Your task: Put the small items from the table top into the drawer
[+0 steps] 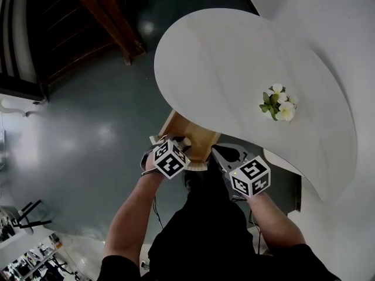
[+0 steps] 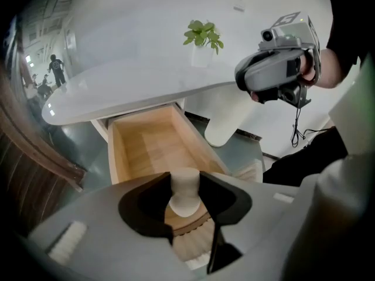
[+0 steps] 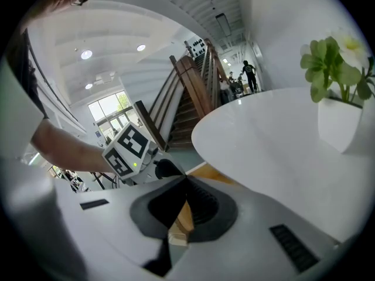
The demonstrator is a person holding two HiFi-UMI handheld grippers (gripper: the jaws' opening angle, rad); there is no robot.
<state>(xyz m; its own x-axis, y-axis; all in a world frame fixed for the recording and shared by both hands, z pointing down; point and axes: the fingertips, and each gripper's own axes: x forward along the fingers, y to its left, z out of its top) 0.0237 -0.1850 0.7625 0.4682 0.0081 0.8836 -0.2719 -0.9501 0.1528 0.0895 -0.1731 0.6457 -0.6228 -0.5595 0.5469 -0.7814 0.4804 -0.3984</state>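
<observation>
Wooden drawer (image 2: 153,148) stands pulled out beneath the white surface (image 1: 234,57). Our left gripper (image 2: 185,181) pinches a small white knob (image 2: 185,196) above it. Our right gripper (image 3: 186,180) is closed and empty (potted flowers (image 1: 278,103) sit well apart).

The white table (image 1: 222,57) bears a small potted flowering plant (image 1: 278,103).

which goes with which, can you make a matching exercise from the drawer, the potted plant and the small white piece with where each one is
Things: 1 drawer; 2 potted plant; 3 small white piece.
Places: a on the table top; b between the left gripper's jaws; c pulled open below the table edge.
Pairs: 1-c; 2-a; 3-b.
</observation>
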